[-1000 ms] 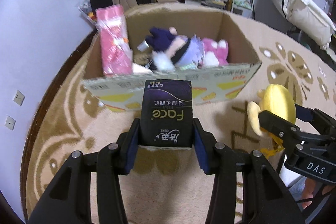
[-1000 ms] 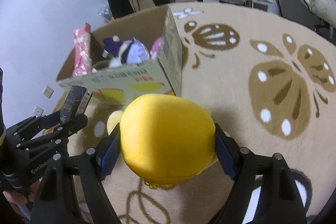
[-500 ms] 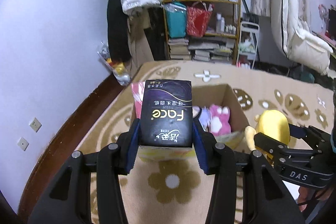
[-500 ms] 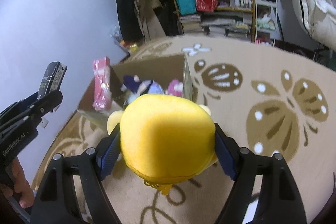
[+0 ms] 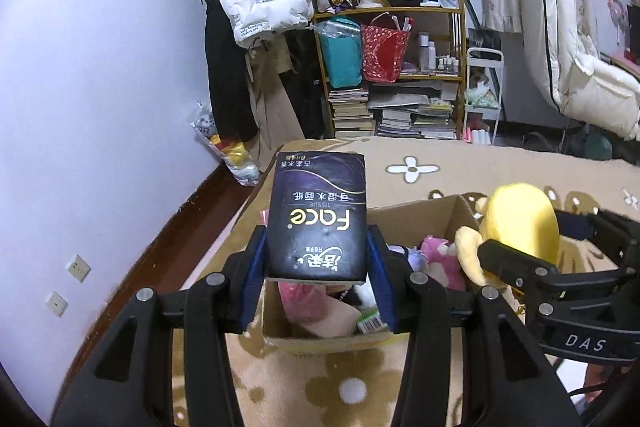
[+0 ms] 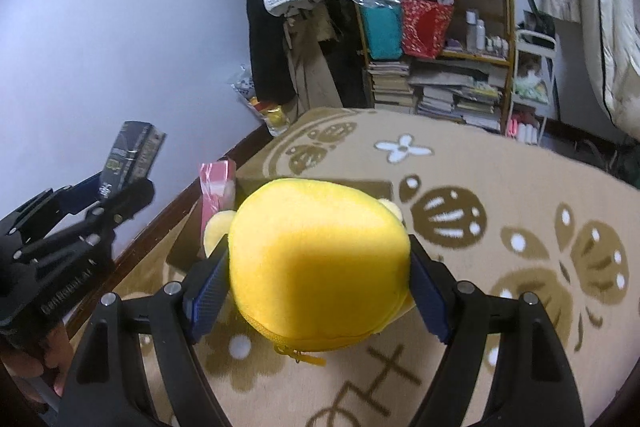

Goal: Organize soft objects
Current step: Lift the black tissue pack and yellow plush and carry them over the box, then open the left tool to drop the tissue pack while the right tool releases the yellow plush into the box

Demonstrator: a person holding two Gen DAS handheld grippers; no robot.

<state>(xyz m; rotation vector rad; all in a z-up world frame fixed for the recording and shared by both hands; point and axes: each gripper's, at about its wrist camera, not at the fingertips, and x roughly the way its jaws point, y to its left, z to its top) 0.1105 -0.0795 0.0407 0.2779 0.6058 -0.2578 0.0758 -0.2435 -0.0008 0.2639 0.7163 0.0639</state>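
1. The left tool (image 5: 318,259) was clamped on a dark tissue pack (image 5: 318,215), its blue pads pressing both long sides, the pack standing up and forward out of the grip.
2. The right tool (image 6: 318,291) was closed on a yellow plush toy (image 6: 320,263), pads sunk into its soft flanks; a zipper pull dangled from the toy's underside.
3. The cardboard box (image 5: 416,215) sat on the patterned rug (image 5: 520,171), below and just ahead of the left tool, already holding a pink plush (image 5: 438,255) and a pink packet (image 6: 218,187) against its left wall.
4. Both loads looked to be on their way to that box. To do it well, I'd say each tool should be brought fully past the near rim before letting go, since a release short of it would drop the thing on the rug.
5. The two tools were near each other, the plush just right of the left tool. Dropping one at a time seemed wise, to keep them from knocking.
6. The plush would likely spring back when freed, so a low release into the emptier right side would probably seat it best.
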